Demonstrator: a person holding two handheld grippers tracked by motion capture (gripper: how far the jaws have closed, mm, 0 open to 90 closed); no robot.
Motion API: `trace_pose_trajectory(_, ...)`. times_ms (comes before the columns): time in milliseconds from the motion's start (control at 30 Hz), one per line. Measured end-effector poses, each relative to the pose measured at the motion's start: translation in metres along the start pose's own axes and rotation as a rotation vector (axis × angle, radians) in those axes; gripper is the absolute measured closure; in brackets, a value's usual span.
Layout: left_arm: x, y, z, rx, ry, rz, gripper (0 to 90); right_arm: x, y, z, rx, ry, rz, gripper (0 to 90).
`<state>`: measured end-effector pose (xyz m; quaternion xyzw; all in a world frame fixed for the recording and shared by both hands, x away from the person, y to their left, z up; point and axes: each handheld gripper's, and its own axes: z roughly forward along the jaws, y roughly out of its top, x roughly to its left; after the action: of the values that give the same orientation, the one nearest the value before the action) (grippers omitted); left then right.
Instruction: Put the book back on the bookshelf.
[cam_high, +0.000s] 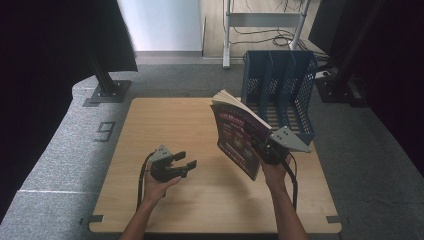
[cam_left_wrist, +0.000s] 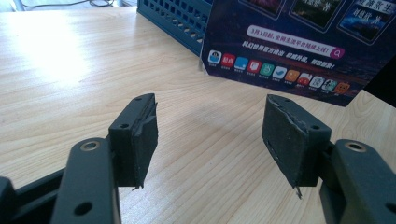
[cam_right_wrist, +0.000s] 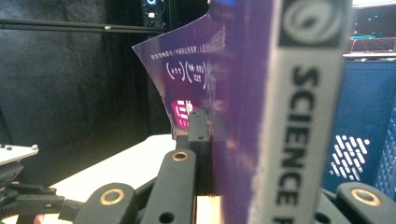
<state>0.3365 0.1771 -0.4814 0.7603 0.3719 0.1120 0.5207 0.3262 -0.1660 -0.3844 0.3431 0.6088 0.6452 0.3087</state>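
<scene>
Purple glossy science magazine (cam_high: 239, 141) hangs upright above the pale wooden table (cam_high: 200, 200), clamped at its spine by the right gripper (cam_high: 260, 146), just in front of the blue mesh file rack (cam_high: 280, 90). Left gripper (cam_high: 186, 161) sits low over the tabletop, jaws spread wide and holding nothing.

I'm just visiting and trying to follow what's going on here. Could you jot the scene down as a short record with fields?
Work in hand: a magazine is held up off the table
Right gripper: shut on the magazine near its spine
Left gripper: open, holding nothing, low over the table
Magazine: purple cover, upright and tilted, pages fanning at the top
File rack: blue mesh, slotted, on the table's far right behind the magazine
</scene>
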Motion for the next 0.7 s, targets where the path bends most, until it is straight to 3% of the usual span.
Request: trace_pose_trajectory(700,0.002,-0.001,0.000,0.004,0.003,-0.005,36.1,-0.011,0.022,-0.002,-0.042,-0.043,0.005,81.5)
